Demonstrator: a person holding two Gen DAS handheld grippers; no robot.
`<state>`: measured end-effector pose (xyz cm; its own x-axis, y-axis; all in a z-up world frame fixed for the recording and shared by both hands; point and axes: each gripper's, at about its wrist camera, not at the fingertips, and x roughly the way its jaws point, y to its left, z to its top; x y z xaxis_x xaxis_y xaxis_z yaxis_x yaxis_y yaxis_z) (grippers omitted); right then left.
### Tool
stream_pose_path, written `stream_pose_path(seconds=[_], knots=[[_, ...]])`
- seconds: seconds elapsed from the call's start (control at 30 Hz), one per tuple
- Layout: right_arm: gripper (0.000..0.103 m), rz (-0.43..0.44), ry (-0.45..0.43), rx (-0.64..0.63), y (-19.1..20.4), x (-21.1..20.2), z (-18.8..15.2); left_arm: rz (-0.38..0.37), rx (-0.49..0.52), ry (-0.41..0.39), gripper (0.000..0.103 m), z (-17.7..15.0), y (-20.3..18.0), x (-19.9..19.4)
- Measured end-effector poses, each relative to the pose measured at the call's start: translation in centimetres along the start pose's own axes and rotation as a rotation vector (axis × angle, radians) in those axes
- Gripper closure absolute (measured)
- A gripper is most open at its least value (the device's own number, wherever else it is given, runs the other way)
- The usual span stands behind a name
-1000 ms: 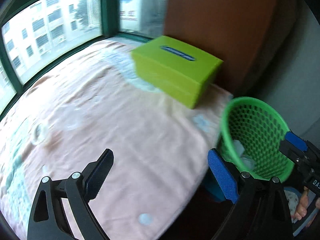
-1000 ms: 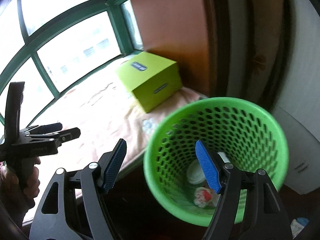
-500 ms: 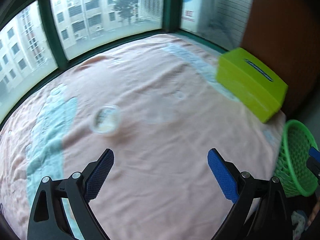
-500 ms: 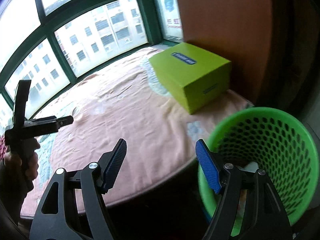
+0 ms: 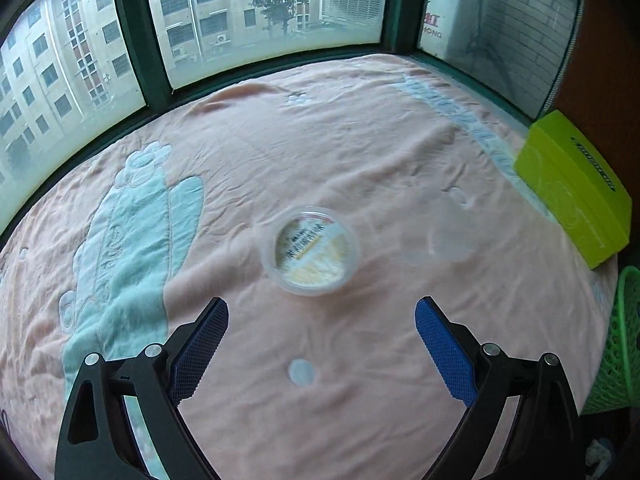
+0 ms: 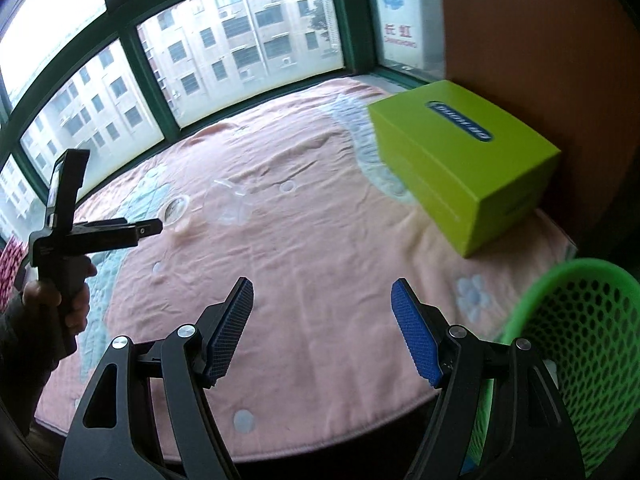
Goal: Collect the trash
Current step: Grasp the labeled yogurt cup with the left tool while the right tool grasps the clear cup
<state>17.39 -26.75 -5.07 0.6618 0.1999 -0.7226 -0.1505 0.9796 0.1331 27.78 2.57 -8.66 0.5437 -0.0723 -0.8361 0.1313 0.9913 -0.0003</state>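
A round clear plastic lid with a yellowish label (image 5: pixel 309 250) lies flat on the pink blanket (image 5: pixel 360 152), just ahead of my open, empty left gripper (image 5: pixel 320 336). It also shows in the right wrist view (image 6: pixel 176 209), past the left gripper's tip (image 6: pixel 148 232). A crumpled clear plastic piece (image 5: pixel 446 236) lies to the lid's right; it shows in the right wrist view too (image 6: pixel 232 204). The green mesh trash basket (image 6: pixel 580 344) stands off the blanket's right edge, beside my open, empty right gripper (image 6: pixel 322 328). Its rim shows at the left wrist view's right edge (image 5: pixel 624 336).
A lime-green box (image 6: pixel 460 168) sits at the blanket's far right, against a brown wooden panel (image 6: pixel 540 40); it also shows in the left wrist view (image 5: pixel 576 188). Green-framed windows (image 5: pixel 248 20) border the far side. The blanket's front edge (image 6: pixel 320 452) drops off below my right gripper.
Both grippers have swung left, away from the basket and toward the blanket. The lid has come from out of view to just ahead of my left gripper. Both stay open.
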Motion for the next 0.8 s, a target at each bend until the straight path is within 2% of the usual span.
stream_pose_path(seconds=[0.3,0.43,0.7,0.77,0.8], knots=[[0.032,0.027,0.043,-0.063,1.7,3.8,1.6,-0.007,0.028,0.028,0.011,1.5,0.9,3.3],[0.032,0.044,0.059,-0.089,2.3,5.3,2.2,-0.026,0.038,0.040,0.014,1.8,0.9,4.2],[0.032,0.080,0.097,-0.197,3.9,8.6,3.4,-0.072,0.040,0.053,0.030,2.2,1.4,5.3],[0.032,0.093,0.105,-0.233,4.6,9.5,3.7,-0.090,0.051,0.053,0.038,2.2,1.2,5.4],[0.032,0.099,0.108,-0.241,4.7,9.9,3.9,-0.088,0.055,0.051,0.038,2.1,1.1,5.4]])
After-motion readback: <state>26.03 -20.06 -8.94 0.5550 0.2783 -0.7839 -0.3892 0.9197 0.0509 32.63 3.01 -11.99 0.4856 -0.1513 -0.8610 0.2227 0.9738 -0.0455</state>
